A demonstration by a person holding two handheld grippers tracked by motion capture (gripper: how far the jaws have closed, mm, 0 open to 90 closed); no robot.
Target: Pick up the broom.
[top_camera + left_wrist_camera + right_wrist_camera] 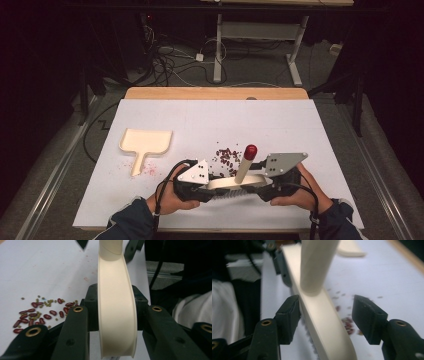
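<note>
1. Where the white tabletop (310, 135) nears its front edge, a cream brush (235, 182) lies between both grippers, its red-tipped handle (246, 162) rising tilted.
2. The cream dustpan (146, 141) sits toward the left edge, well apart.
3. The left gripper (113, 308) has its jaws clamped on the brush's body.
4. The right gripper (325, 315) stands wide around the brush's other end; one jaw touches it.
5. Red and green beans (227, 156) lie scattered just beyond the brush.
</note>
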